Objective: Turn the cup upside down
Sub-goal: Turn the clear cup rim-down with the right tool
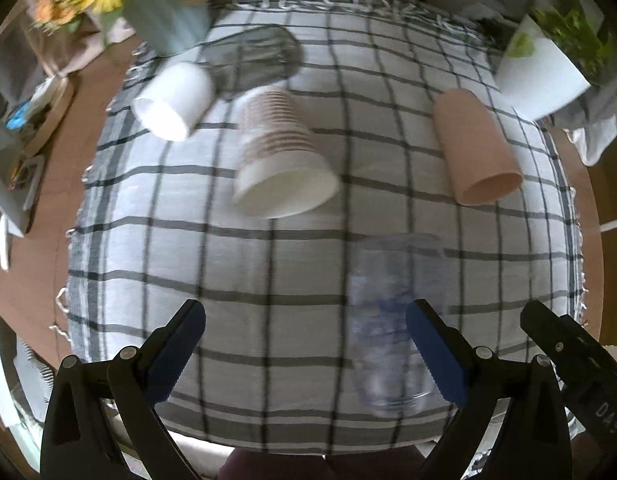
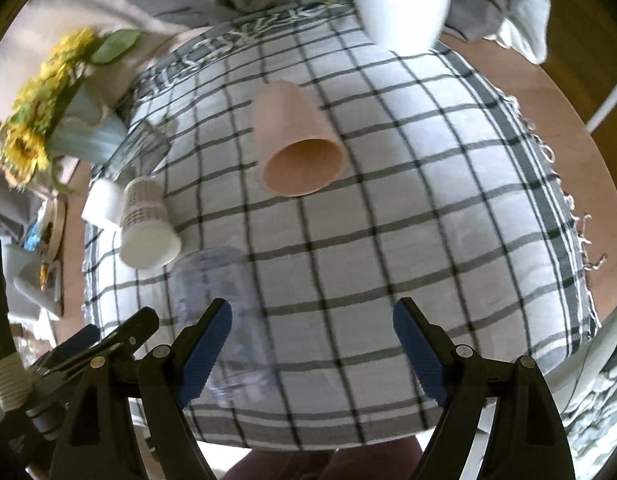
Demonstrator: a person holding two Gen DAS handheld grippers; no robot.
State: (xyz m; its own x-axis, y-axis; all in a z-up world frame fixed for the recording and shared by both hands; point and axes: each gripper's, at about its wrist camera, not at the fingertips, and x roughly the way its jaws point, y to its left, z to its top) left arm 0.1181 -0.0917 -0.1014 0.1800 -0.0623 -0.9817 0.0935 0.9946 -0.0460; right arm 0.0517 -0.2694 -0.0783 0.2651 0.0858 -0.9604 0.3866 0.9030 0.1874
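1. Round wooden tabletop (image 2: 564,128), mostly covered by a white cloth with a dark grid (image 1: 268,272).
2. On the cloth: a clear plastic cup (image 1: 392,320) at the near edge, a striped paper cup (image 1: 282,152) mid-cloth, a pink cup (image 1: 474,144) to its right, a small white cup (image 1: 172,98) to its left, and a dark glass (image 1: 254,58) behind.
3. Sunflowers in a pale ribbed vase (image 1: 166,12) at far left; white planter (image 1: 538,68) at far right.
4. Left hand-held gripper (image 1: 306,356) spread wide, holding nothing; its right finger overlaps the clear cup.
5. Right hand-held gripper (image 2: 312,352) likewise spread and empty; the clear cup lies beside its left finger.
6. Clear cup blurred and see-through; which end is up, cannot tell. Room edges smeared; left-side clutter unreadable.
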